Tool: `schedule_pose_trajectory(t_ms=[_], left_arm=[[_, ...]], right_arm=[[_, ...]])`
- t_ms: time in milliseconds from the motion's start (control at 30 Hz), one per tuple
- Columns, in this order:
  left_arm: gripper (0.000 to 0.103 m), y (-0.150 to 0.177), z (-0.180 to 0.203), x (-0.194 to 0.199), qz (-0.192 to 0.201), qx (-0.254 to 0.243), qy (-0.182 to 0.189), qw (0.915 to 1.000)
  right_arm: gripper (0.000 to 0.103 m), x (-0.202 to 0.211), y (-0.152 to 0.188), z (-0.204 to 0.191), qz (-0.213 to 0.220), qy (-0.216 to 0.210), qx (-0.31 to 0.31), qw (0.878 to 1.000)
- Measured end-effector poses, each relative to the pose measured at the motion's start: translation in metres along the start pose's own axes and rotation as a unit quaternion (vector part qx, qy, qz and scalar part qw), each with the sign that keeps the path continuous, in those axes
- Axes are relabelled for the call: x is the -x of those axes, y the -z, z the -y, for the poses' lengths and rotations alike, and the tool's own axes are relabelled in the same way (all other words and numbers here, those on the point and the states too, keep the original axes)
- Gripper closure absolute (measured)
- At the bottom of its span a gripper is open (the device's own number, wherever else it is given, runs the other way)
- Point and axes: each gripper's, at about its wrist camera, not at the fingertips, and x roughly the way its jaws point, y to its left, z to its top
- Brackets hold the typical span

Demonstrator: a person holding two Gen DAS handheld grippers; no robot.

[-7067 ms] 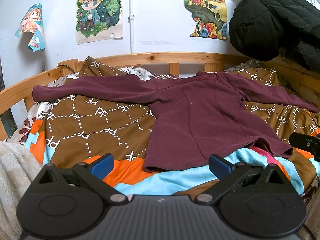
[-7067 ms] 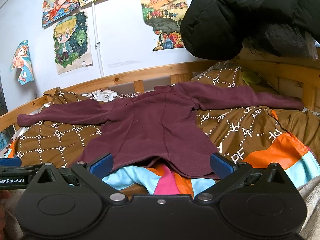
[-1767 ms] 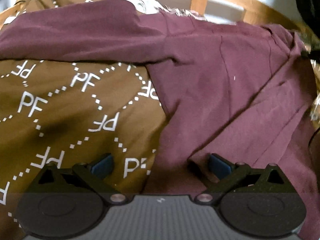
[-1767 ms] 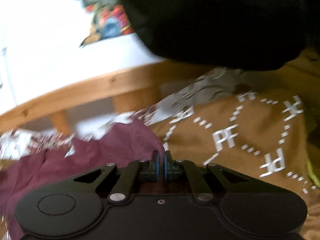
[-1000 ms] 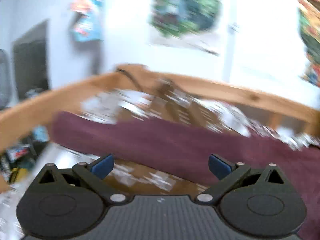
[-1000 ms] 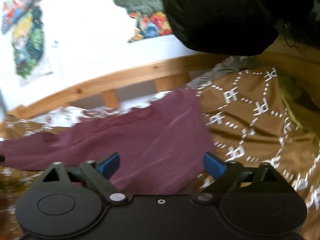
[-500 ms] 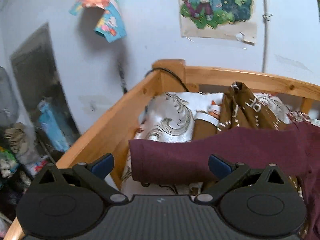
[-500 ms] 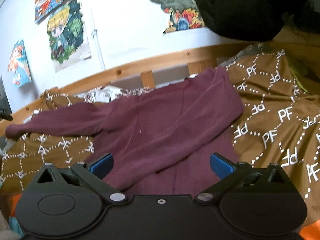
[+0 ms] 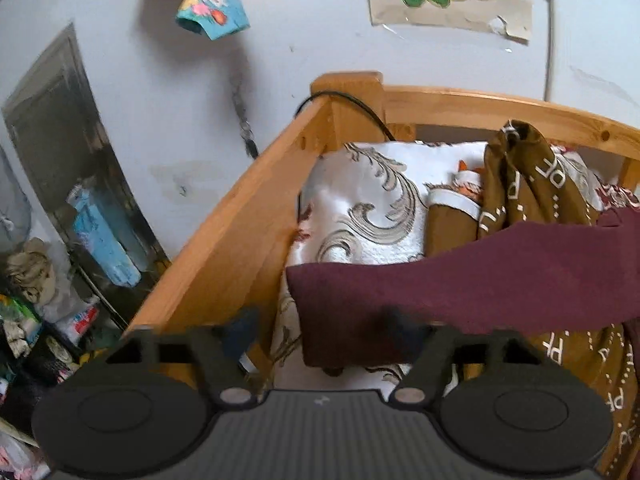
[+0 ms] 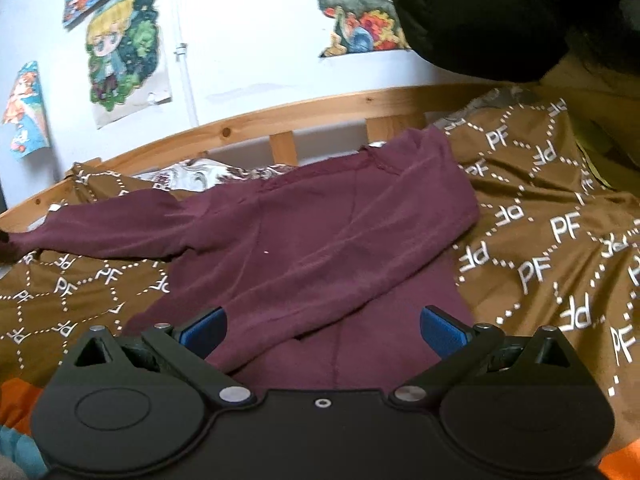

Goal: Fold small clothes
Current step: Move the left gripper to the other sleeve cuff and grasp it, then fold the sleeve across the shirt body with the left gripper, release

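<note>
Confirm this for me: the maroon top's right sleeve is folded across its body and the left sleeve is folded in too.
Not quite. The right wrist view shows the right sleeve folded across the maroon top, but the left sleeve lies stretched out over the brown quilt, its cuff between the open left hand-held gripper's fingers.

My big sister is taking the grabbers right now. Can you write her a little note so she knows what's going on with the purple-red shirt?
Left tongs: open, blurred, around the cuff of the outstretched sleeve, near the wooden bed corner; not gripping yet.
Right tongs: open, holding nothing, above the shirt's lower part.
The maroon shirt lies flat on the brown quilt.
Done: one sleeve lies folded across the body.
Left: probably pinch the outstretched cuff, fold that sleeve across too, then fold the body.
</note>
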Motion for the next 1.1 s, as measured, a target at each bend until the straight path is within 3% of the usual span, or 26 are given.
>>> schedule_pose_trajectory(t_ms=[133, 167, 333, 500, 600, 733, 900, 1100], left_arm=[[0.094, 0.002, -0.001, -0.004, -0.02, 0.0, 0.026, 0.9995], [0.1, 0.002, 0.0, -0.001, -0.015, -0.005, 0.028, 0.9995], [0.102, -0.002, 0.008, 0.026, 0.013, -0.02, 0.021, 0.9995], [0.103, -0.031, 0.013, 0.068, -0.003, -0.008, 0.025, 0.9997], [0.103, -0.046, 0.03, 0.097, -0.004, -0.026, 0.038, 0.9989], [0.103, -0.056, 0.073, 0.14, 0.029, -0.078, 0.067, 0.9943], [0.103, -0.046, 0.154, 0.185, 0.075, -0.172, 0.129, 0.9737], [0.102, 0.002, 0.266, 0.211, 0.106, -0.276, 0.216, 0.9304]], right_arm=[[0.001, 0.001, 0.001, 0.003, 0.001, 0.011, -0.007, 1.0], [0.001, 0.001, 0.001, 0.004, 0.002, 0.011, -0.008, 1.0], [0.001, 0.002, 0.0, 0.002, 0.006, 0.011, -0.005, 1.0], [0.001, 0.005, -0.001, 0.001, 0.013, 0.007, -0.005, 1.0], [0.001, 0.005, -0.002, 0.003, 0.015, 0.003, -0.01, 1.0], [0.001, 0.006, -0.004, 0.004, 0.018, -0.003, -0.017, 1.0], [0.001, 0.01, -0.006, 0.007, 0.023, -0.009, -0.028, 0.999], [0.001, 0.017, -0.012, 0.021, 0.032, -0.005, -0.063, 0.997]])
